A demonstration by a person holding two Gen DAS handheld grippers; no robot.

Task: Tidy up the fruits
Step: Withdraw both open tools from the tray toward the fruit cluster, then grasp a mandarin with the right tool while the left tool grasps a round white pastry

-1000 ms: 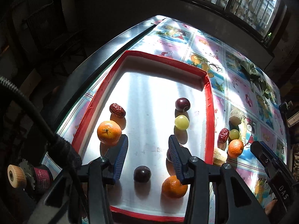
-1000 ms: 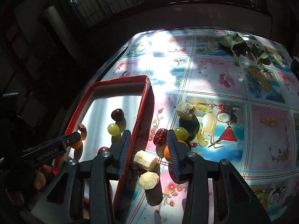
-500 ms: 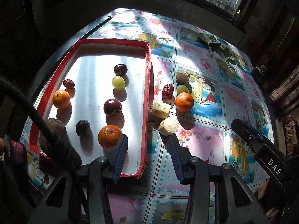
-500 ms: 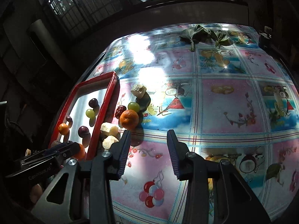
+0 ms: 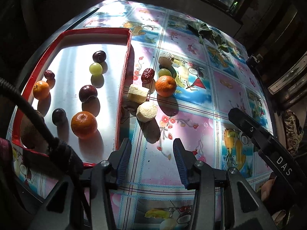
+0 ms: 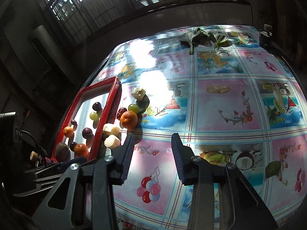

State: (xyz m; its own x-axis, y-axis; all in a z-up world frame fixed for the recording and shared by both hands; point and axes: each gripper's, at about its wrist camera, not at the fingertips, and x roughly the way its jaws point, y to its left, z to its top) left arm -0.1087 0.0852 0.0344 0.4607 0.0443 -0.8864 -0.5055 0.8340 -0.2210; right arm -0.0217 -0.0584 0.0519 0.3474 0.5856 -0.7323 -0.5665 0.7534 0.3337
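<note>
The red tray [image 5: 125, 72] holds two oranges, three dark plums, one green grape [image 5: 95, 68], one wrinkled red date and a brown kiwi (half hidden by a cable). On the worktop [image 5: 191, 134] just beside the tray's right rim lie one orange [image 5: 165, 85], one date, one grape and three pale banana chunks. Both the left gripper [image 5: 151, 158] and the right gripper [image 6: 152, 153] have their fingers spread wide, holding nothing, with the loose fruit ahead of their tips.

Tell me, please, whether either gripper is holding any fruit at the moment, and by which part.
Nothing is held. The left gripper and the right gripper both have open jaws with only tablecloth between them.
</note>
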